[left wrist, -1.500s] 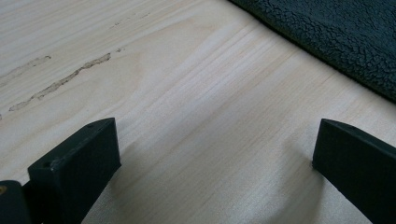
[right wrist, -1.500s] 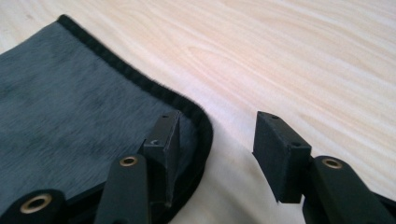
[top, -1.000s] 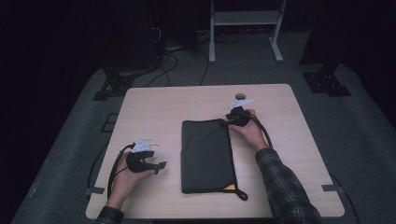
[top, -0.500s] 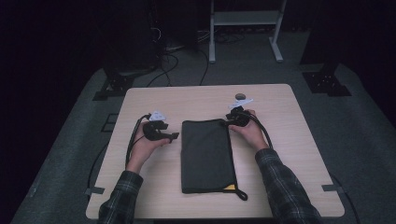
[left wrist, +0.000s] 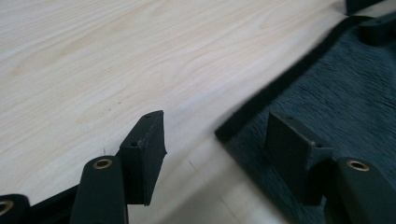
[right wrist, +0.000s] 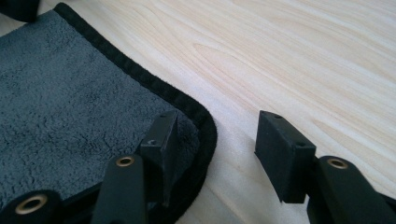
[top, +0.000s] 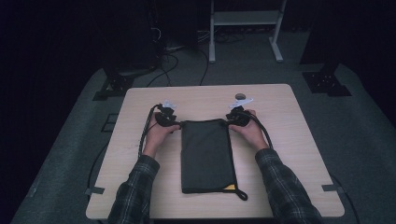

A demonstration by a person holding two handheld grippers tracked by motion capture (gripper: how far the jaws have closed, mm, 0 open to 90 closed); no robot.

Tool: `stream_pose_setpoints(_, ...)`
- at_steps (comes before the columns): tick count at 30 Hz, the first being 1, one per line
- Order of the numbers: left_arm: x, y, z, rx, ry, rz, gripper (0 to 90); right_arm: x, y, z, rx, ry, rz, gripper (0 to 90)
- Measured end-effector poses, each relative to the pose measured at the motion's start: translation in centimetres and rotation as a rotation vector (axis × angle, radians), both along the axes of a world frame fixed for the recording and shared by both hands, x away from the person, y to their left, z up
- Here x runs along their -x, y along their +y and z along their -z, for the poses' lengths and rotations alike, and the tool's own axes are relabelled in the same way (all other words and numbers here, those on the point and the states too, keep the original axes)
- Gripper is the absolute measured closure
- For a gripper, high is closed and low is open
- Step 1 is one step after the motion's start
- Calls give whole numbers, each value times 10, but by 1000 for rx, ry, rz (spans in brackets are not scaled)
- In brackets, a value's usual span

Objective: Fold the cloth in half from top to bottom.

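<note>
A dark grey towel (top: 206,156) lies folded mid-bench (top: 299,154), long side running front to back. The left gripper (top: 175,125) straddles its far left corner, jaws part open and just closing; the right gripper (top: 232,120) straddles the far right corner, jaws part open, not clamped.

Both claws (top: 173,122) (top: 232,117) parted, low, forward

Left claw (top: 173,125) reached the cloth's (top: 205,154) far corner, closing.

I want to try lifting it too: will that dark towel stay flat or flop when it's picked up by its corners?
The towel would probably flop: it looks like soft, fuzzy cloth lying limp on the table. It seems light, being thin. Its fluffy surface likely won't slip.
</note>
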State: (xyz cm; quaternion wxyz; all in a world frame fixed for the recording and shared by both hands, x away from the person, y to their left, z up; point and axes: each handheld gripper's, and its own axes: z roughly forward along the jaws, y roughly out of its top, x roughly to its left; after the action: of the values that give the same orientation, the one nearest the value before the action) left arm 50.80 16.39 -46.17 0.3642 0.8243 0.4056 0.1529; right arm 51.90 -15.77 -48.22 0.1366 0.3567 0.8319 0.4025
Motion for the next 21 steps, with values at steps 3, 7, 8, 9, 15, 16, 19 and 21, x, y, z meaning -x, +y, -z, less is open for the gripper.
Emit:
stream_pose_setpoints(3,-4,-2,4,-25,-2,-10,398,0,0,0,-4,2,3,482)
stream_pose_setpoints(7,-5,-5,6,-69,1,19,444,0,0,0,-3,1,0,482)
stream_pose_setpoints(8,-5,-6,6,-67,4,27,496,0,0,0,-1,-1,0,482)
stream_pose_setpoints(9,-5,-6,5,-75,5,33,519,0,1,0,0,-2,1,483)
stream_pose_setpoints(15,-3,-9,4,-24,68,22,705,3,1,0,-23,14,-31,671)
stream_pose_setpoints(16,-4,-9,4,-16,77,20,735,3,0,0,-42,31,-36,714)
stream_pose_setpoints(19,-4,-13,1,-21,107,2,812,2,0,1,-72,67,-38,785)
stream_pose_setpoints(21,-4,-17,0,-45,108,0,839,2,-1,1,-86,80,-34,807)
